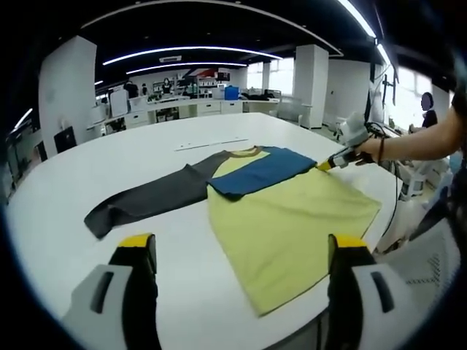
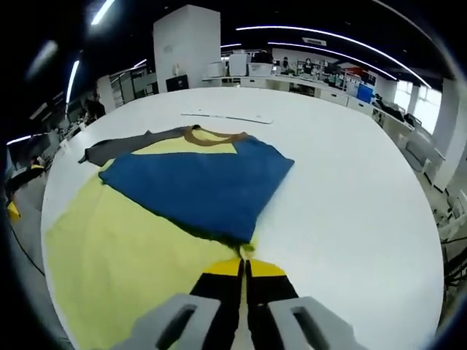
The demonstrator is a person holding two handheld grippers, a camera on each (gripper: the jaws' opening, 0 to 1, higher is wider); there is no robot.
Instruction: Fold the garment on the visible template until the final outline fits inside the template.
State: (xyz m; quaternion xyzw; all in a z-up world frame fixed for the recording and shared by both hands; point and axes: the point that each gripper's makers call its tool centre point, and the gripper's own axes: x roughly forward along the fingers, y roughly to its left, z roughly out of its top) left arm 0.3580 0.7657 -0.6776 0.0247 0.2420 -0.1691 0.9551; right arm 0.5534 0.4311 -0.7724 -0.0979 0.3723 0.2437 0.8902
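shirt (image 1: 292, 219) lies flat on the white table (image 1: 109, 168), yellow body, blue sleeve (image 2: 197, 186) already folded in over the chest, grey sleeve (image 1: 146, 197) out flat. right gripper (image 2: 245, 264) jaws closed, pinching the blue sleeve tip (mid-fold); left gripper (image 1: 241, 251) jaws wide, holding nothing. next: release, then fold the grey sleeve in.

Large white table (image 1: 219, 131) as landmark, wide bare top. Beyond its far edge: row of white desks (image 1: 182, 108) with monitors and clutter, a blue bin (image 1: 231, 92) on them. White square pillar (image 1: 67, 87) past the table's left far side, another pillar (image 1: 312, 73) past the right. Bright windows (image 1: 273, 74) behind the desks. Dark ceiling above with long curved strip lights (image 1: 190, 51). People standing far back by the desks, too small to detail.
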